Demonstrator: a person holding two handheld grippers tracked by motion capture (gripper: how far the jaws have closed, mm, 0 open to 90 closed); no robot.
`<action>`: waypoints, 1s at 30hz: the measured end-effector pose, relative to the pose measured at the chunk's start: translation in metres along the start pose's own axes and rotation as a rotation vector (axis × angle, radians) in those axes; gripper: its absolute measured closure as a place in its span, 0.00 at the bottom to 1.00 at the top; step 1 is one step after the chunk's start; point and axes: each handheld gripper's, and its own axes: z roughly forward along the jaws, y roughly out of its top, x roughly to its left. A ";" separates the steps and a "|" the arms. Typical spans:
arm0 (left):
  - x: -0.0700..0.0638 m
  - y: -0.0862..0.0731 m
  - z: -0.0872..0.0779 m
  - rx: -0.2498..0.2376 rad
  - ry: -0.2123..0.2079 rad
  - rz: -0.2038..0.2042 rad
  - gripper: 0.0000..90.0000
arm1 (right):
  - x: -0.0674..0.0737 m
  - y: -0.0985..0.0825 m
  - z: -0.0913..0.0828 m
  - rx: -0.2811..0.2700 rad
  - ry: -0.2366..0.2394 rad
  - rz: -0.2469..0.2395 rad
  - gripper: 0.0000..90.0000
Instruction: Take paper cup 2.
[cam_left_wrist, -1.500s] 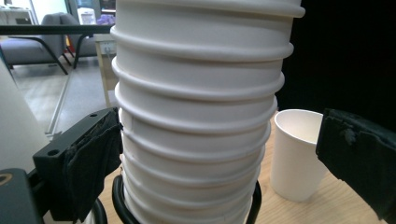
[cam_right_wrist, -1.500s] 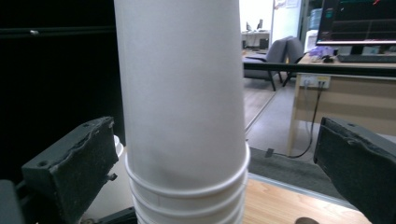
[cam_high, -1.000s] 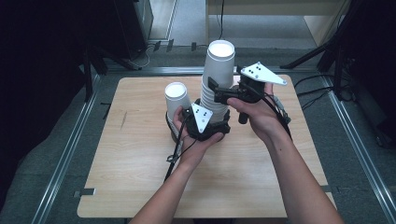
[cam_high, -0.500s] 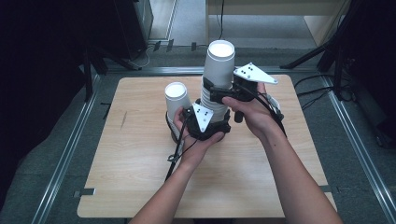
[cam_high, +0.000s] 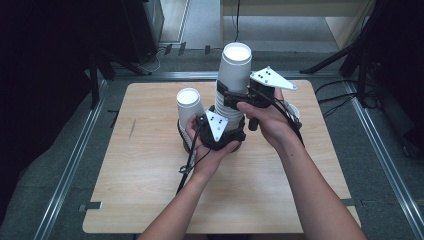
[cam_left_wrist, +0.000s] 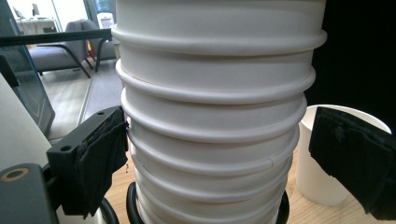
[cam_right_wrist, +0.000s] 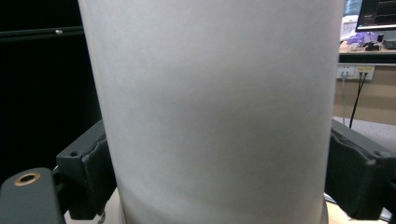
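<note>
Cups, white paper ones, stand nested in a tall stack (cam_high: 226, 107) mid-counter (cam_high: 150, 200). The right claw (cam_right_wrist: 219, 177) has just been closing and now pinches the smooth wall of the top cup (cam_high: 235, 67). The left claw (cam_left_wrist: 215, 163) straddles the ribbed rims lower down, narrowing, its right pad still off the stack. A single cup (cam_high: 189, 102) stands just beside.

The stack of cups (cam_left_wrist: 215, 116) looks like matt white paper with smooth rolled rims, the top cup (cam_right_wrist: 215, 107) faintly grainy — the gripper pads (cam_left_wrist: 100, 163) are rough black cloth-like padding, and the table (cam_high: 150, 190) pale wood-grain, smooth.
</note>
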 end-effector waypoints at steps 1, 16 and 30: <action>0.000 0.000 0.000 0.001 0.001 -0.001 0.05 | 0.000 0.001 0.000 -0.004 0.000 0.002 0.12; 0.001 0.000 -0.001 0.009 0.001 0.009 0.07 | 0.004 0.012 -0.002 -0.044 -0.021 -0.006 0.13; 0.001 -0.001 -0.001 0.019 0.006 0.013 0.08 | 0.009 0.033 -0.009 -0.114 -0.054 0.023 0.14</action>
